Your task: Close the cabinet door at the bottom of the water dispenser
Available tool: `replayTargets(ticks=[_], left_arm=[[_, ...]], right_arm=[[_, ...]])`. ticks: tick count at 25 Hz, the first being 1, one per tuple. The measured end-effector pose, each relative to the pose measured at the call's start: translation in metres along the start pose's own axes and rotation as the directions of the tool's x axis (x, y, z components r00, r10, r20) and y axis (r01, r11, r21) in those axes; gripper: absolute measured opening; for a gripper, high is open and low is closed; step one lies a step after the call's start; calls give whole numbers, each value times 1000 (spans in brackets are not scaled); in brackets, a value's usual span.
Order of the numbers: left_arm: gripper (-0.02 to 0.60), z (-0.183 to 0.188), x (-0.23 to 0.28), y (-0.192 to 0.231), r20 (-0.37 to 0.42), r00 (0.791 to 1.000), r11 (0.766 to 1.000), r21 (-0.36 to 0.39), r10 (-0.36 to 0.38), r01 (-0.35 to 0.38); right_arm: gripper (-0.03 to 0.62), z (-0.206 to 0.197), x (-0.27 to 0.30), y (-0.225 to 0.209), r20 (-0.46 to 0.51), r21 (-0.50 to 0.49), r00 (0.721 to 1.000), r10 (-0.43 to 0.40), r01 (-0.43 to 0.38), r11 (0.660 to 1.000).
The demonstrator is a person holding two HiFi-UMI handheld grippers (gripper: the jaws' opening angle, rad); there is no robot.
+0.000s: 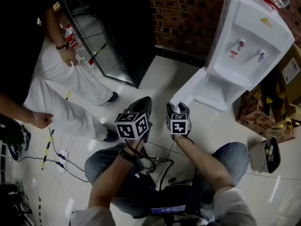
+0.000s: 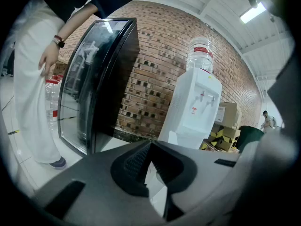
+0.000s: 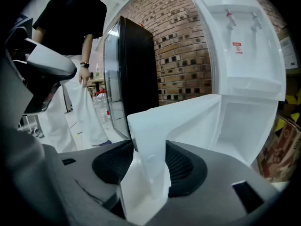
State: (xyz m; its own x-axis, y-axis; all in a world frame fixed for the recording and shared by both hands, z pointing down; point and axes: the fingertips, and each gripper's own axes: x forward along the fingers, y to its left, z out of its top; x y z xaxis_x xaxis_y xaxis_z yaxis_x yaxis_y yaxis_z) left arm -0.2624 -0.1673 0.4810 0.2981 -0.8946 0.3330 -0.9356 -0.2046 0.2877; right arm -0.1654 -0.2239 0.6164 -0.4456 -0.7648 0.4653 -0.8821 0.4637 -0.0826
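The white water dispenser point(image 1: 249, 41) stands at the upper right against a brick wall. Its bottom cabinet door point(image 1: 190, 91) hangs open, swung out toward me. In the head view my right gripper point(image 1: 178, 108) is at the door's free edge. In the right gripper view that white edge point(image 3: 178, 121) fills the gap of the right gripper point(image 3: 146, 168), with the jaws closed on both faces. My left gripper point(image 1: 143, 102) hovers just left of it, apart from the door. The left gripper point(image 2: 150, 147) has its tips together and nothing between them, and the dispenser point(image 2: 195, 107) stands ahead of it.
A black glass-door cooler point(image 1: 108, 36) stands left of the dispenser. A person in white trousers point(image 1: 70, 88) stands beside it. Cardboard boxes point(image 1: 263, 107) and a small bin point(image 1: 265, 155) sit to the right. Cables point(image 1: 61, 159) lie on the tiled floor at left.
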Motion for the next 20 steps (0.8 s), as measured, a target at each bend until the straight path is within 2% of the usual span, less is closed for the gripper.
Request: replayTargets(ticks=[8, 13, 20], left_arm=[[38, 3, 7, -13, -6, 1000, 1000, 8, -27, 27], [38, 1, 18, -40, -27, 998, 997, 37, -60, 61], [38, -4, 50, -82, -67, 993, 992, 69, -96, 101]], right_arm=[[219, -15, -34, -20, -6, -58, 999, 42, -42, 997], [221, -36, -85, -66, -27, -59, 999, 42, -44, 997], [213, -55, -132, -151, -3, 42, 1000, -30, 30, 999]])
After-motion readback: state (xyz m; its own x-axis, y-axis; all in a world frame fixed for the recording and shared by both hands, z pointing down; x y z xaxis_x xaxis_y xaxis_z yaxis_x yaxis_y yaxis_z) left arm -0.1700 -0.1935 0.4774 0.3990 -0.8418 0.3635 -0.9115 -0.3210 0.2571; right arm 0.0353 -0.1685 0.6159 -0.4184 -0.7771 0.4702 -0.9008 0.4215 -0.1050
